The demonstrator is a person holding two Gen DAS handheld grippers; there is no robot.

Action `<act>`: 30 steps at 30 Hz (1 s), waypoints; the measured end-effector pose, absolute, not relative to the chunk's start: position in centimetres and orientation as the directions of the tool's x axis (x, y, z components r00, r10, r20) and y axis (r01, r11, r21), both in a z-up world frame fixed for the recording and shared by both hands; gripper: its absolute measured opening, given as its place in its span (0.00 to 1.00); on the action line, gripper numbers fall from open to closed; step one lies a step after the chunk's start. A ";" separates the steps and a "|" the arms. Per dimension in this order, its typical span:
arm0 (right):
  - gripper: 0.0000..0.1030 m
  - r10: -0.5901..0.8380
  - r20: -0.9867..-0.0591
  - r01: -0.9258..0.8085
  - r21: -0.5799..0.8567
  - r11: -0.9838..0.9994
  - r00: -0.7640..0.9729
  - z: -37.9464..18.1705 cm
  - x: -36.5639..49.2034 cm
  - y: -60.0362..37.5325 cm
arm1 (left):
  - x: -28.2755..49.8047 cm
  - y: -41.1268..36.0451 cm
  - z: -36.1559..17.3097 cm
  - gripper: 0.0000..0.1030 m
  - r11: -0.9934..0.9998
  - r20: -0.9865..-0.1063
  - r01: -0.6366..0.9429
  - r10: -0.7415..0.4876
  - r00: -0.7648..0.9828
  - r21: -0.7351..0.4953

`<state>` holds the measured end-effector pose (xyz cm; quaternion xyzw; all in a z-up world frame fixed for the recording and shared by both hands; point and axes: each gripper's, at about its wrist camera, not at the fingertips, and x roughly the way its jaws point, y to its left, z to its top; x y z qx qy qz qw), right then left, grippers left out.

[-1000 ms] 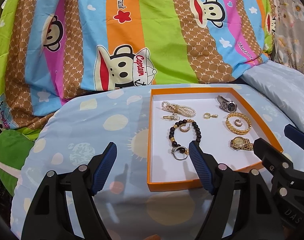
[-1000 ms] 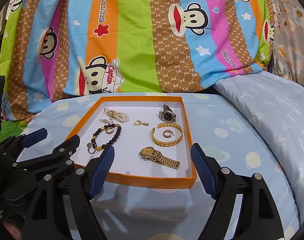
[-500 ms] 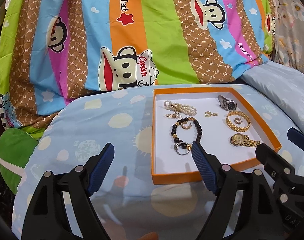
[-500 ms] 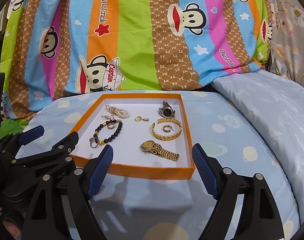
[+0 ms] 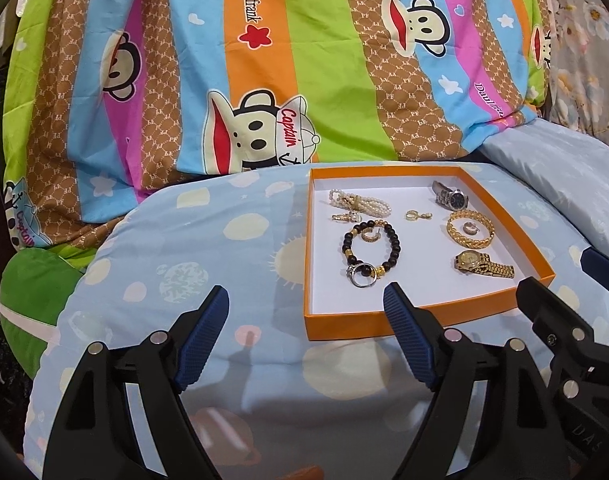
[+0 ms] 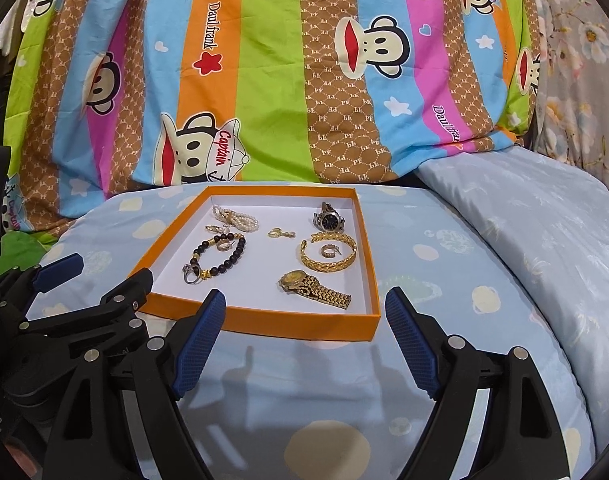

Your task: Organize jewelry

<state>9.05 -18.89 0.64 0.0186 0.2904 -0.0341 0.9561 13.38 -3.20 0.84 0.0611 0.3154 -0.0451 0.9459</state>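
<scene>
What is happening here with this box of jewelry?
A person holds two grippers, left and right, both open and empty, hovering just in front of an orange box on a blue cushion. Inside lie a gold watch, a silver watch, a gold bangle, a bead bracelet and a pearl bracelet. Nothing is picked up yet.

Orange tray (image 6: 264, 320) rim low, open from above; jewellery crowds left half; near-edge floor bare.
</scene>
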 end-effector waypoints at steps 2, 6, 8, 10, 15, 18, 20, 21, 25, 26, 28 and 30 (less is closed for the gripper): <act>0.78 -0.053 -0.559 0.077 0.020 0.997 0.828 0.7 9.0 -19.0 | 13.5 -3.3 0.7 0.75 0.988 -0.609 0.129 -0.050 0.791 0.087; 0.78 -0.053 -0.560 0.077 0.020 0.997 0.827 0.6 9.2 -19.0 | 13.6 -3.3 0.7 0.75 0.987 -0.611 0.131 -0.050 0.790 0.089; 0.78 -0.052 -0.561 0.076 0.021 0.997 0.826 0.6 9.2 -19.0 | 13.6 -3.4 0.6 0.75 0.987 -0.614 0.134 -0.054 0.787 0.085; 0.78 -0.050 -0.563 0.075 0.021 0.997 0.825 0.6 9.3 -19.1 | 13.6 -3.3 0.6 0.75 0.987 -0.618 0.138 -0.059 0.784 0.081; 0.78 -0.050 -0.563 0.075 0.021 0.997 0.825 0.6 9.4 -19.0 | 13.6 -3.3 0.6 0.75 0.988 -0.612 0.125 -0.043 0.790 0.093; 0.78 -0.049 -0.564 0.074 0.021 0.997 0.824 0.6 9.4 -19.0 | 13.5 -3.3 0.6 0.76 0.988 -0.606 0.114 -0.029 0.795 0.101; 0.78 -0.049 -0.563 0.075 0.022 0.997 0.825 0.6 9.4 -19.0 | 13.5 -3.3 0.6 0.77 0.988 -0.605 0.111 -0.026 0.796 0.104; 0.78 -0.048 -0.564 0.074 0.023 0.997 0.825 0.6 9.4 -19.0 | 13.5 -3.3 0.6 0.76 0.988 -0.603 0.110 -0.024 0.797 0.106; 0.78 -0.052 -0.567 0.077 0.020 0.997 0.822 0.6 9.4 -19.0 | 13.5 -3.4 0.6 0.77 0.988 -0.609 0.110 -0.021 0.793 0.109; 0.78 -0.052 -0.566 0.078 0.021 0.997 0.822 0.5 9.4 -19.0 | 13.6 -3.4 0.6 0.76 0.988 -0.611 0.112 -0.023 0.791 0.108; 0.78 -0.053 -0.567 0.078 0.020 0.997 0.822 0.5 9.5 -18.9 | 13.6 -3.4 0.6 0.76 0.988 -0.613 0.114 -0.023 0.790 0.109; 0.78 -0.053 -0.567 0.077 0.020 0.997 0.822 0.5 9.5 -18.9 | 13.6 -3.4 0.6 0.76 0.988 -0.612 0.113 -0.022 0.791 0.110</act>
